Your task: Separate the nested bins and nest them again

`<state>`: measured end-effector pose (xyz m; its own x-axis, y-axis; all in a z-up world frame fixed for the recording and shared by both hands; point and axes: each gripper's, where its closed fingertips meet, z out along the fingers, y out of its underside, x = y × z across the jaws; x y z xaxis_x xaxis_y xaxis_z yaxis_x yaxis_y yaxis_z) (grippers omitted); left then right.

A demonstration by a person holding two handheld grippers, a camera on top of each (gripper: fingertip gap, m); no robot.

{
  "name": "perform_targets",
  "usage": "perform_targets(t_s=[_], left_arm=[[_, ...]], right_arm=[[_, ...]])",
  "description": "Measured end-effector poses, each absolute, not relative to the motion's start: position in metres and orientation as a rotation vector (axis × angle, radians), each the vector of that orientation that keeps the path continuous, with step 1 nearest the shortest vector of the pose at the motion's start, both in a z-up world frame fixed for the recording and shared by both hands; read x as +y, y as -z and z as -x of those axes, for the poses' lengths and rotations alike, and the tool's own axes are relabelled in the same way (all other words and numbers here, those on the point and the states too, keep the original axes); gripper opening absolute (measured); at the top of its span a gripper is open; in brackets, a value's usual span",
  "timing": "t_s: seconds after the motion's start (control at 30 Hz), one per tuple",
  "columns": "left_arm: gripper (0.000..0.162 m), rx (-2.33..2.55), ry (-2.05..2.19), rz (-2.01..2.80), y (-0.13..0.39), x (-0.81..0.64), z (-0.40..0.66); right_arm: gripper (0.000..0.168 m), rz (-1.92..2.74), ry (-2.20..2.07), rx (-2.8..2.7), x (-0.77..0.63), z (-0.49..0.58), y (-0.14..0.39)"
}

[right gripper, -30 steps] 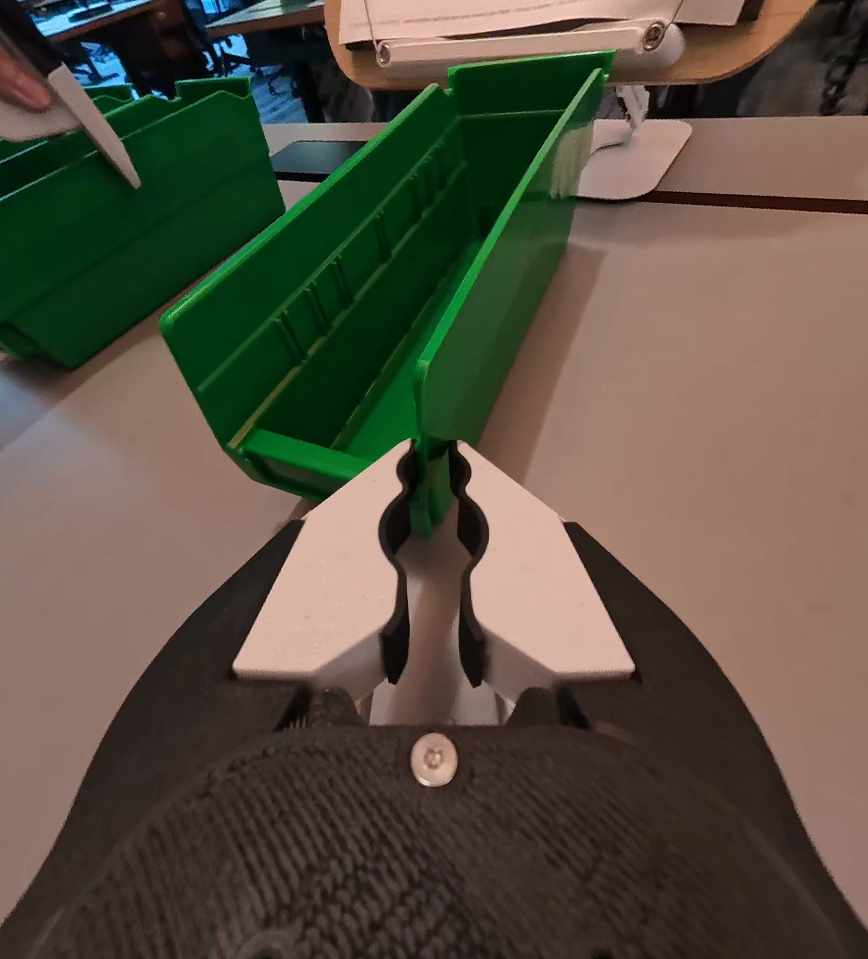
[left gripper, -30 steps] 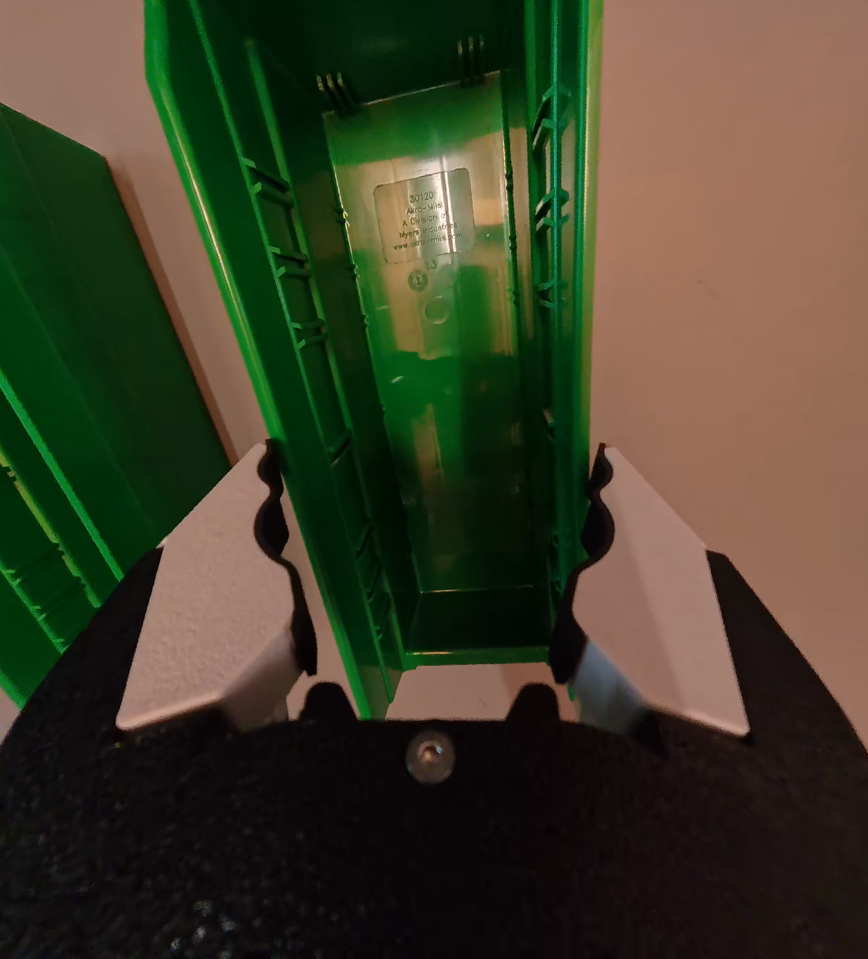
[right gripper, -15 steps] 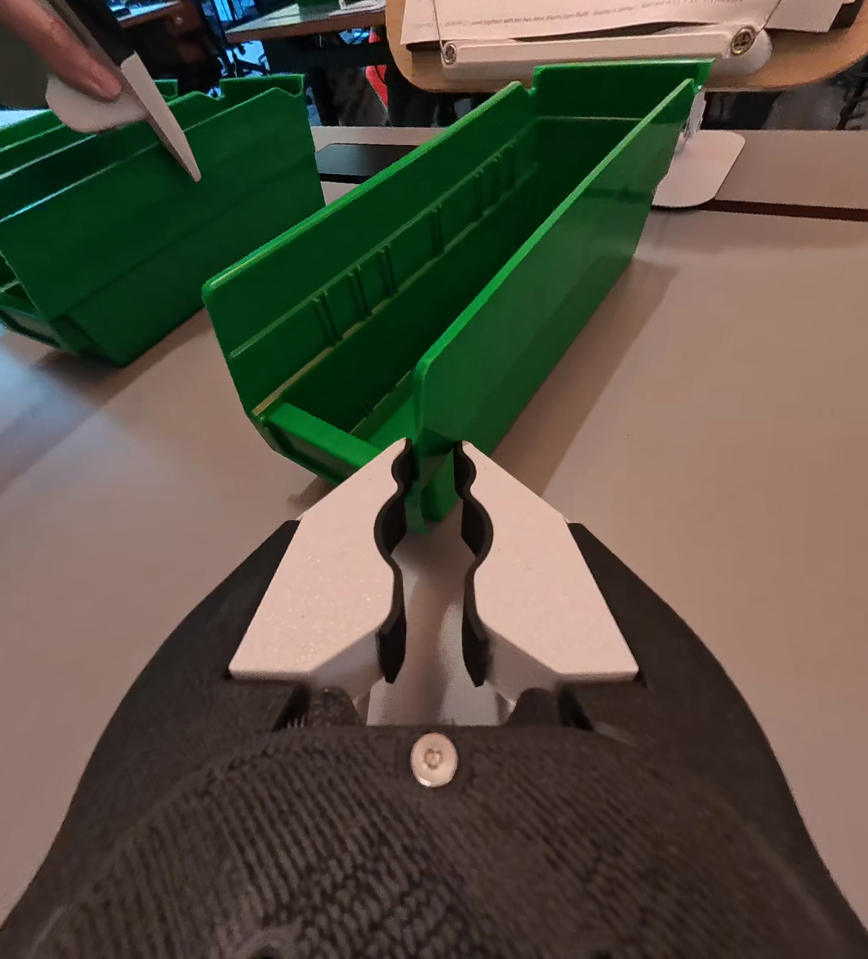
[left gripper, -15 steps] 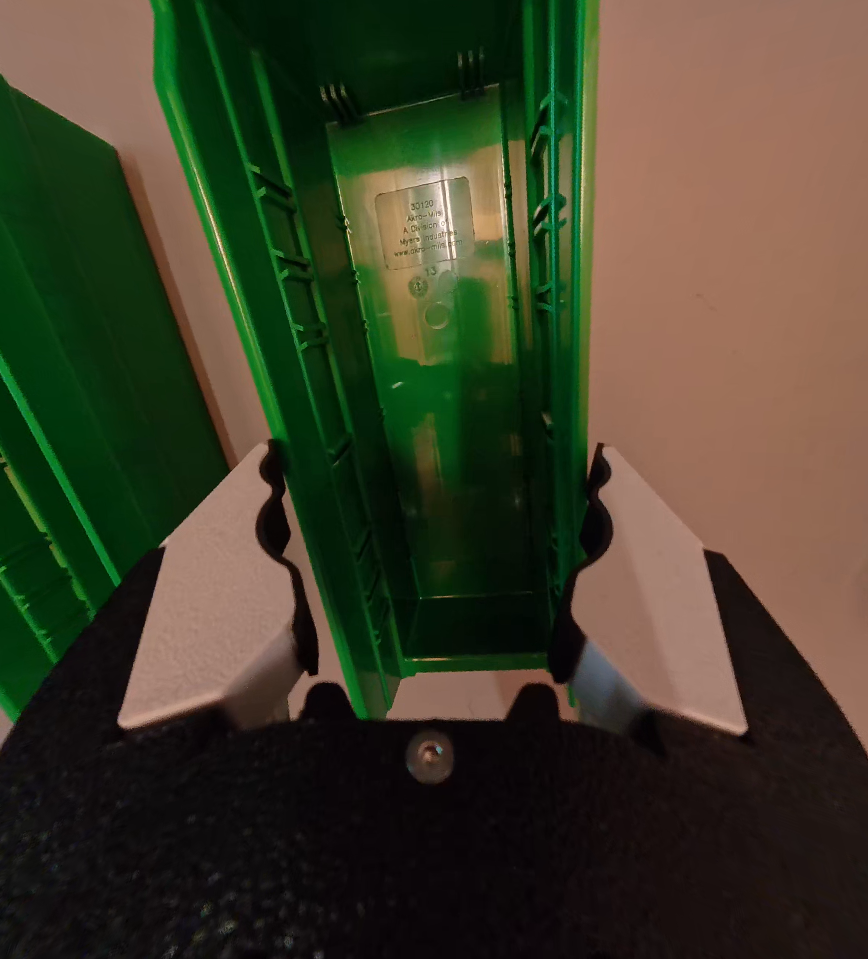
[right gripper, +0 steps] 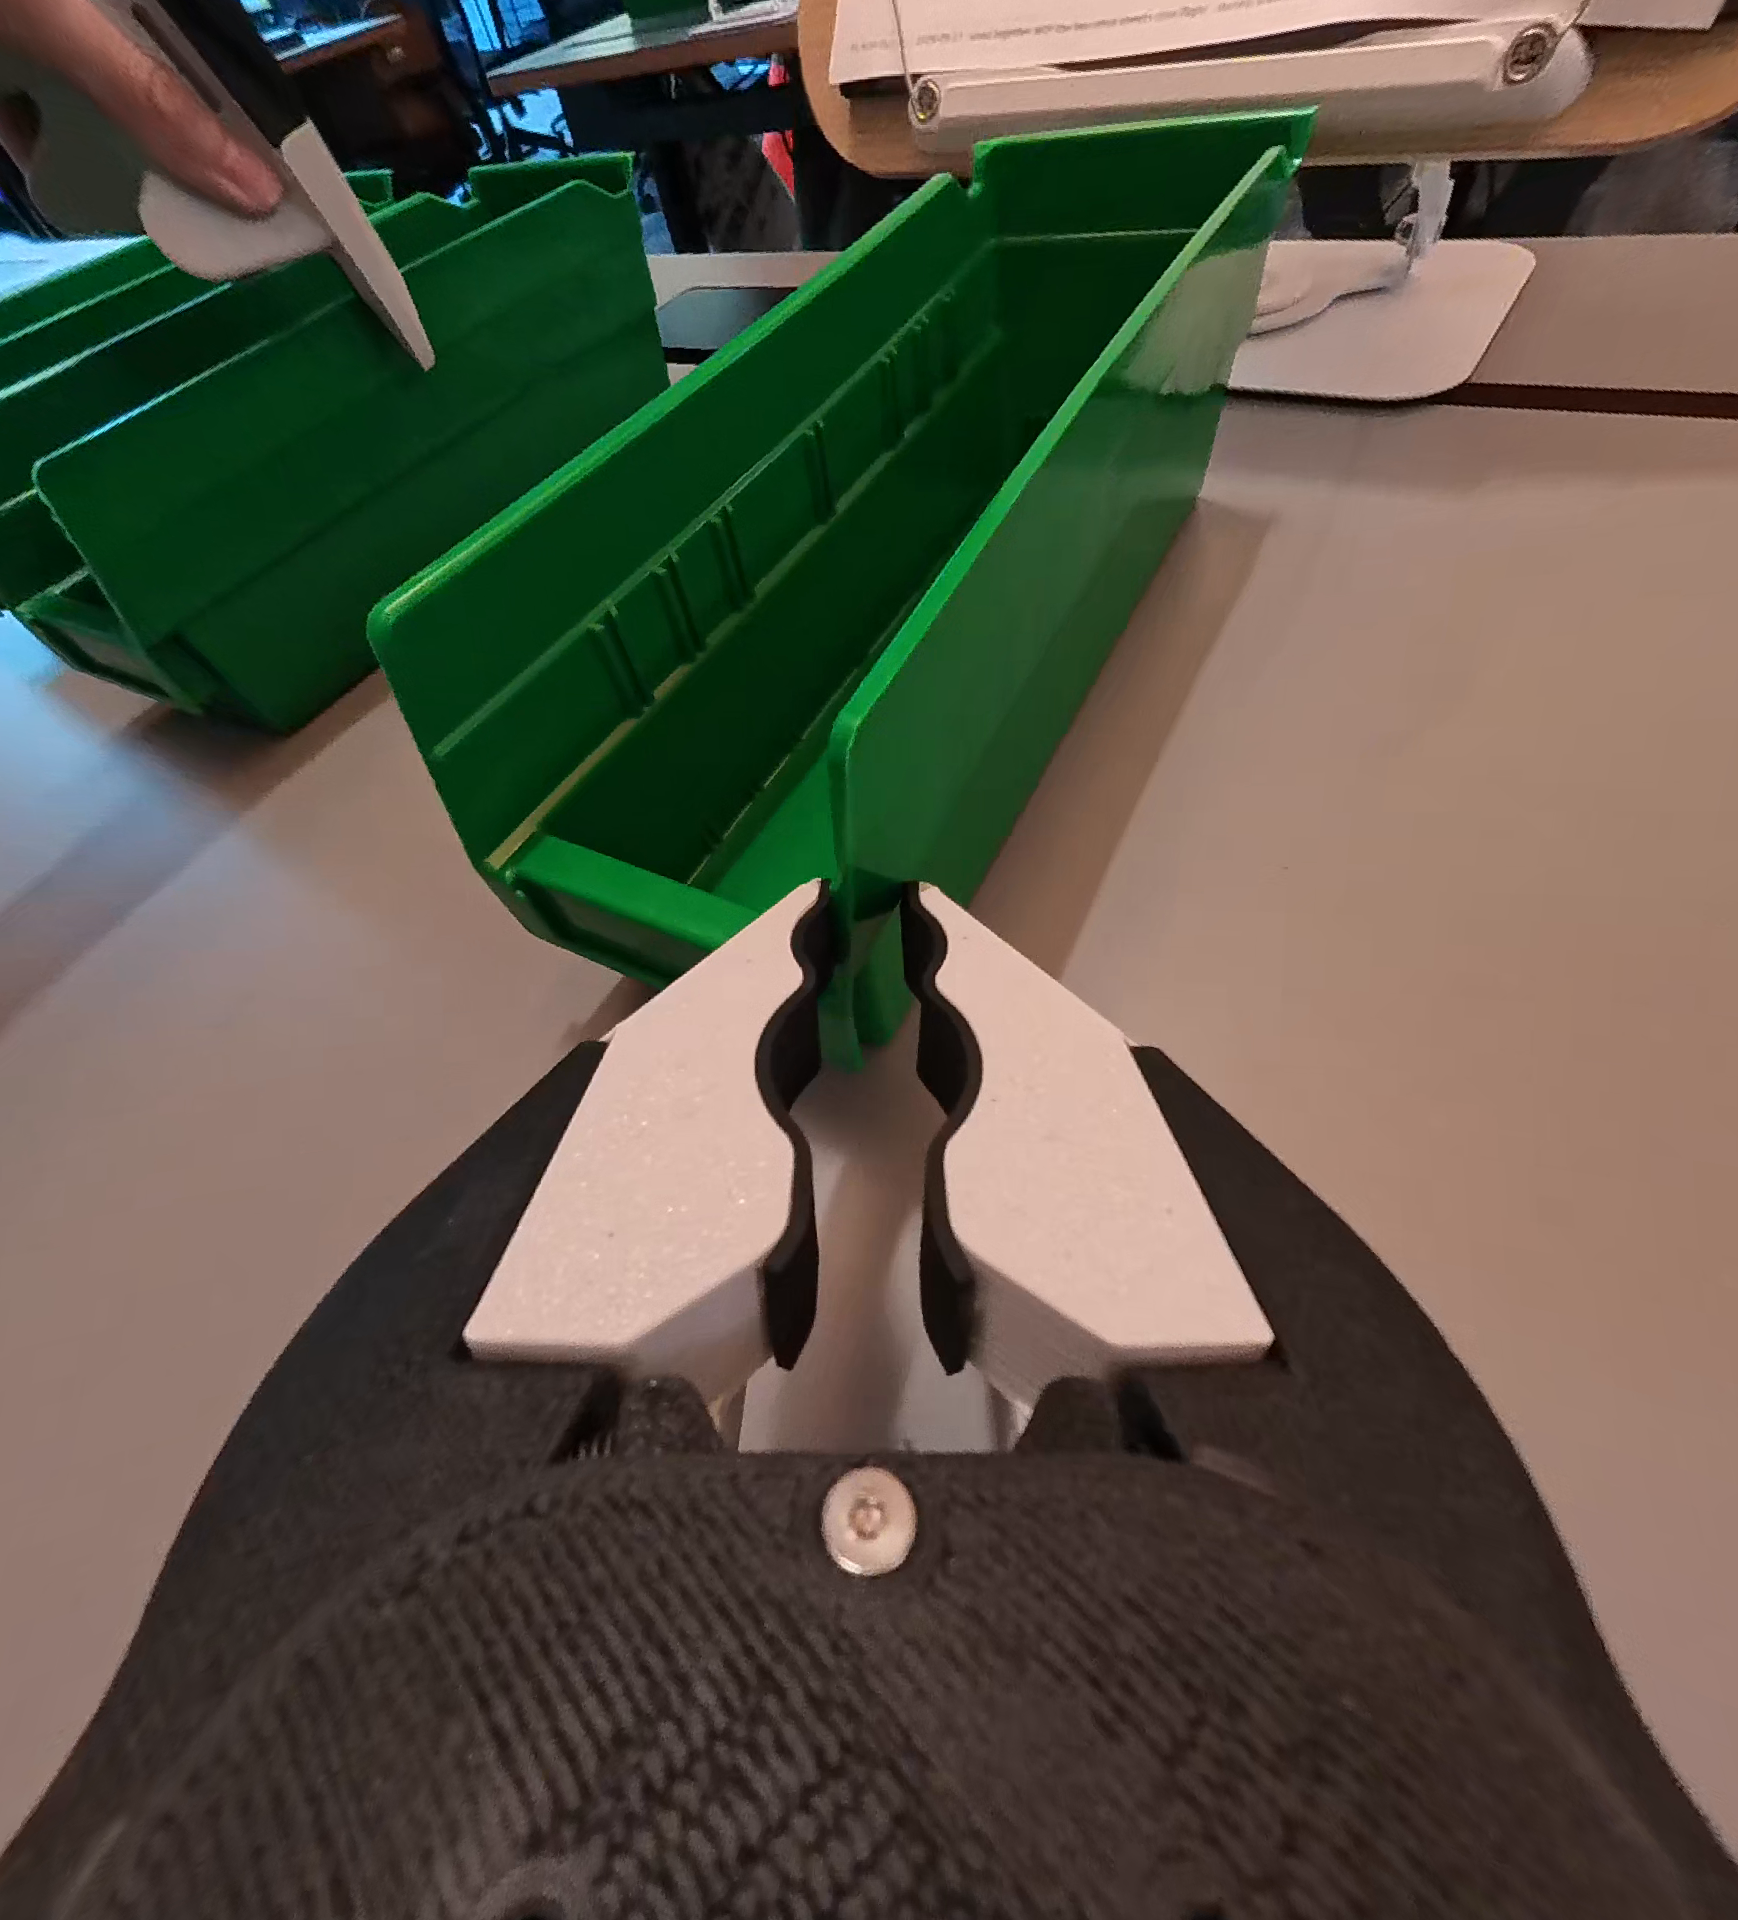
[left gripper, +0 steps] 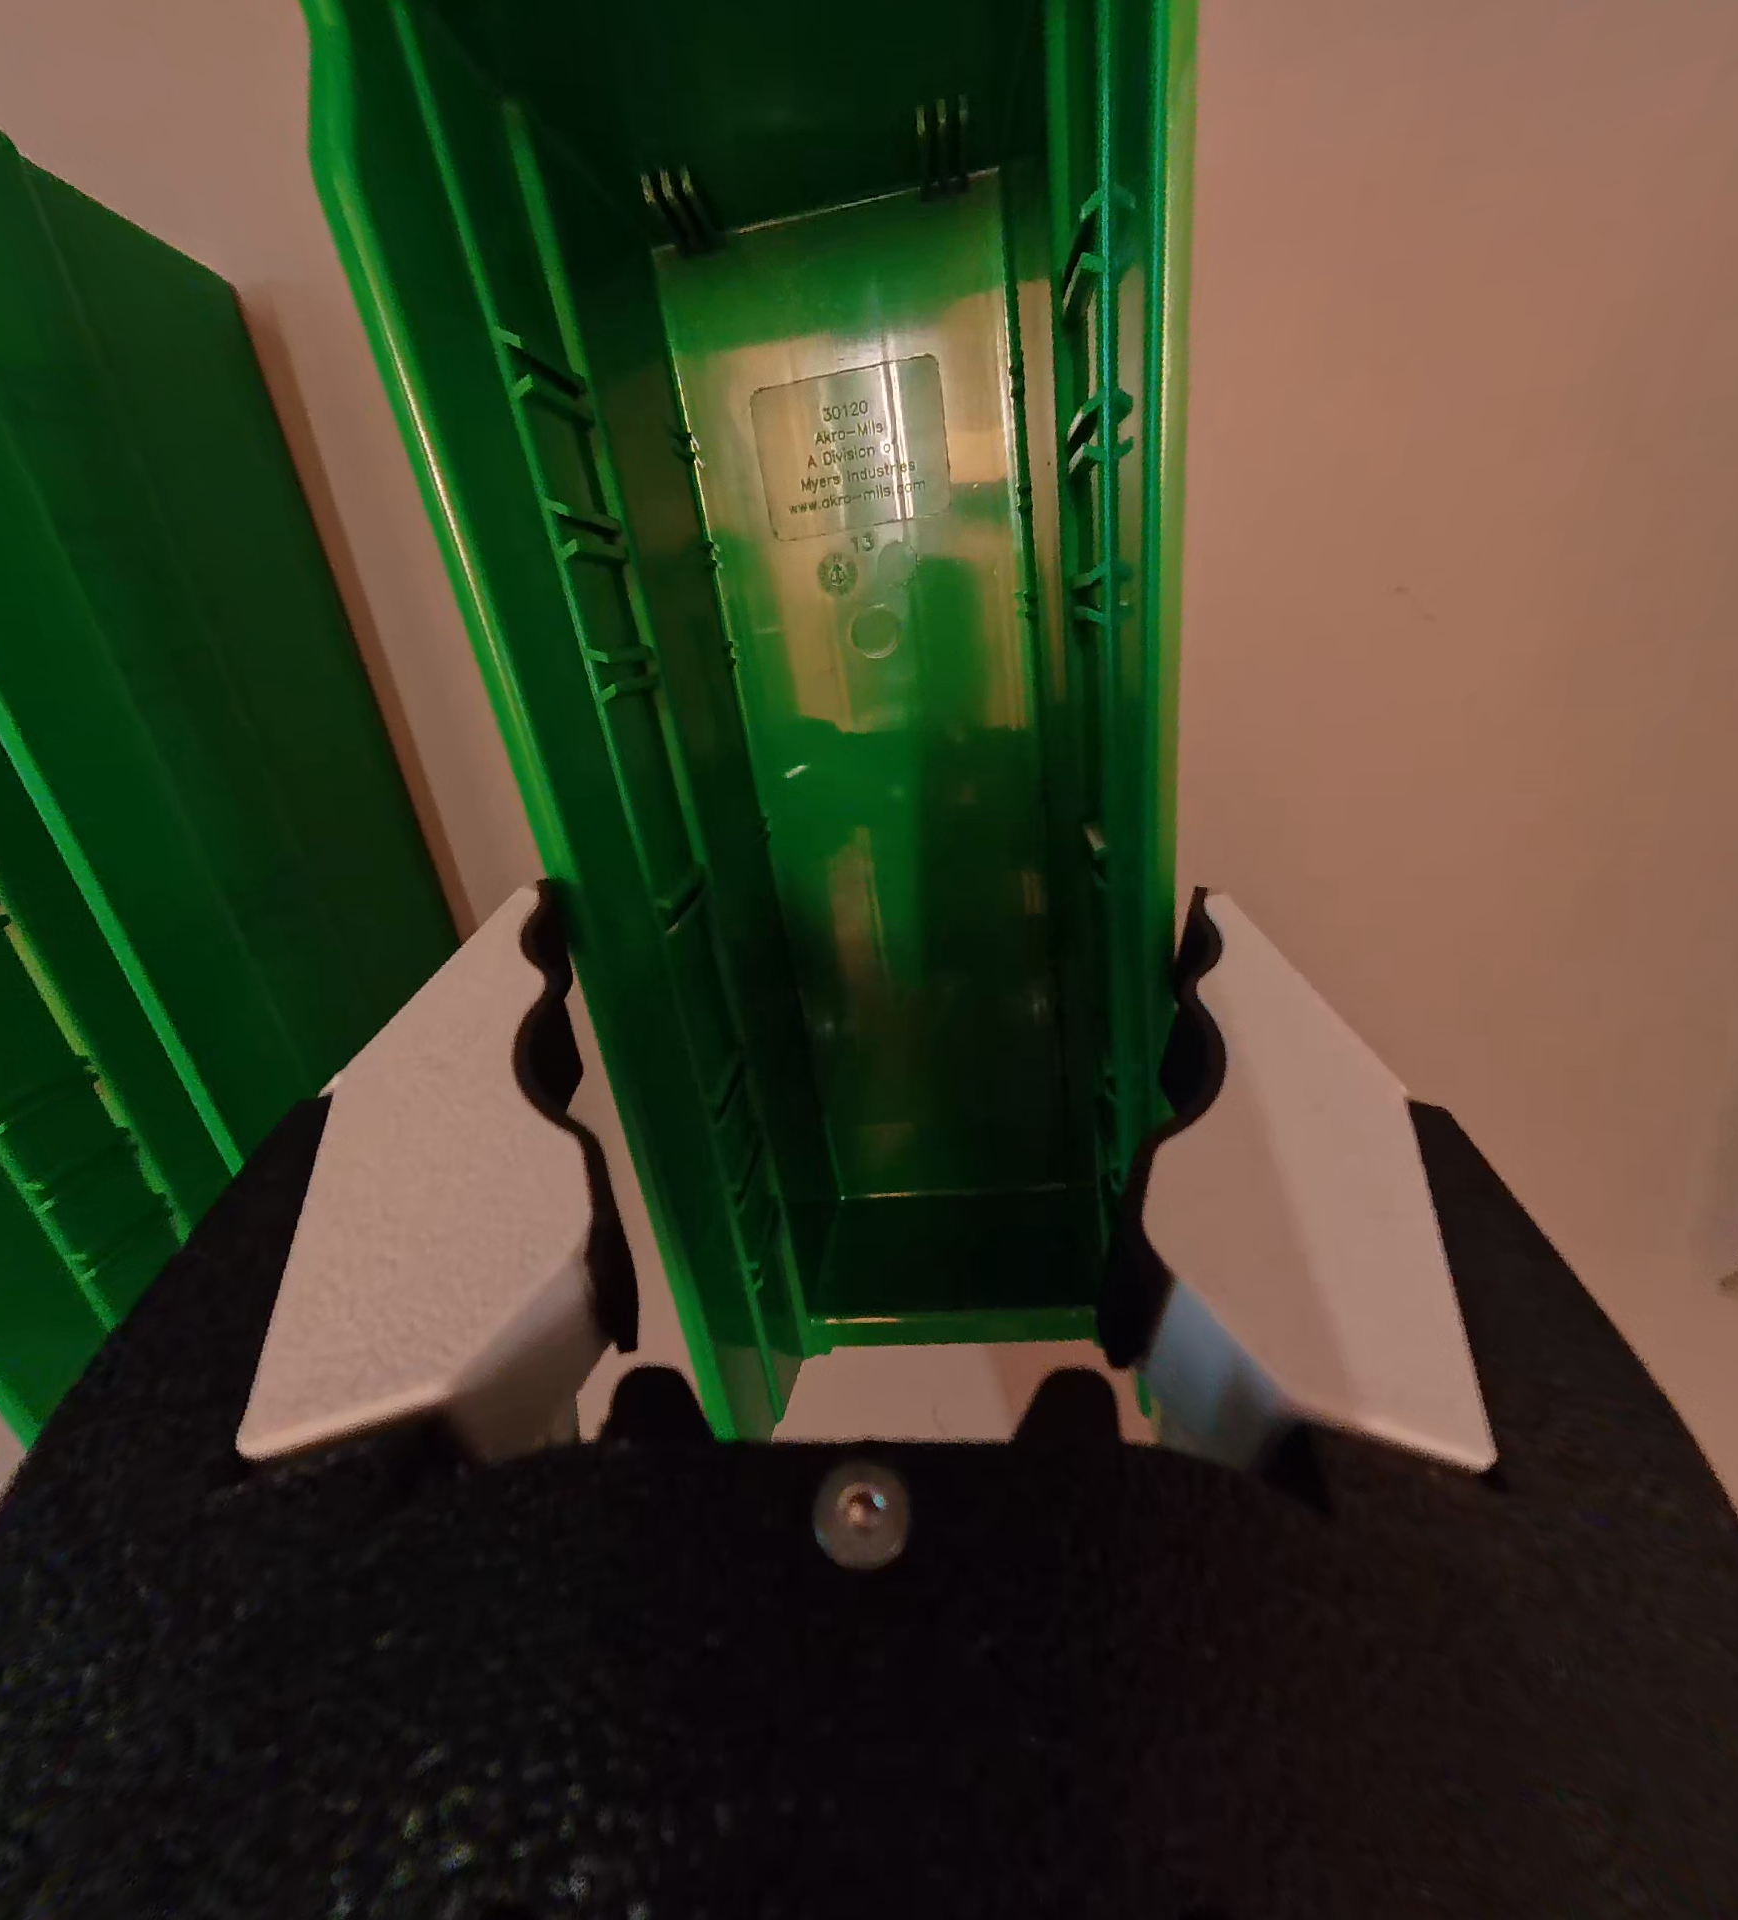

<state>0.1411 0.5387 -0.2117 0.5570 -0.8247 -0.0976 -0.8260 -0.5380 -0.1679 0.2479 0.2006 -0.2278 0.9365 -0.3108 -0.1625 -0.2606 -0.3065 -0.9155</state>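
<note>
My right gripper [right gripper: 865, 971] clamps the near corner wall of a separated bin [right gripper: 844, 582] on the counter [right gripper: 1467, 831]. My left gripper [left gripper: 865, 1122], jaws spread, straddles another bin [left gripper: 896, 831]. Re-nesting seems next: lift and align.

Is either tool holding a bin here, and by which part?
The right tool pinches the near end of the single green bin's right side wall. The left tool straddles another bin near its end; actual grip cannot be told.
</note>
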Motion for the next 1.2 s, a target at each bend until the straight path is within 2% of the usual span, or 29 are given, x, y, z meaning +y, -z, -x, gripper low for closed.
perform_targets(t_s=[0.2, 0.23, 0.3, 0.37, 0.4, 0.5, 0.63, 0.9, 1.2], left_arm=[[0.113, 1.391, -0.005, 2.591, 0.211, 0.539, -0.141], [0.111, 1.392, -0.005, 2.587, 0.211, 0.539, -0.141], [0.109, 1.395, -0.001, 2.579, 0.210, 0.539, -0.141], [0.106, 1.398, 0.000, 2.572, 0.210, 0.540, -0.141], [0.105, 1.393, -0.006, 2.577, 0.209, 0.540, -0.140], [0.100, 1.377, -0.040, 2.631, 0.203, 0.536, -0.133], [0.099, 1.367, -0.055, 2.694, 0.174, 0.526, -0.129], [0.096, 1.392, 0.148, 2.746, 0.099, 0.466, -0.172], [0.095, 1.450, 0.192, 2.675, 0.063, 0.386, -0.250]], right_arm=[[0.012, 1.891, 0.050, 0.414, 0.204, -0.243, 0.227], [0.021, 1.882, 0.041, 0.409, 0.205, -0.241, 0.225], [0.061, 1.850, 0.036, 0.406, 0.203, -0.242, 0.212], [0.090, 1.816, 0.026, 0.357, 0.199, -0.240, 0.195], [0.099, 1.800, 0.032, 0.344, 0.196, -0.242, 0.187], [0.112, 1.756, 0.062, 0.332, 0.181, -0.254, 0.168], [0.118, 1.757, 0.109, 0.369, 0.157, -0.276, 0.164], [0.113, 1.757, 0.112, 0.481, 0.128, -0.309, 0.172], [0.108, 1.752, 0.084, 0.464, 0.125, -0.307, 0.169]])
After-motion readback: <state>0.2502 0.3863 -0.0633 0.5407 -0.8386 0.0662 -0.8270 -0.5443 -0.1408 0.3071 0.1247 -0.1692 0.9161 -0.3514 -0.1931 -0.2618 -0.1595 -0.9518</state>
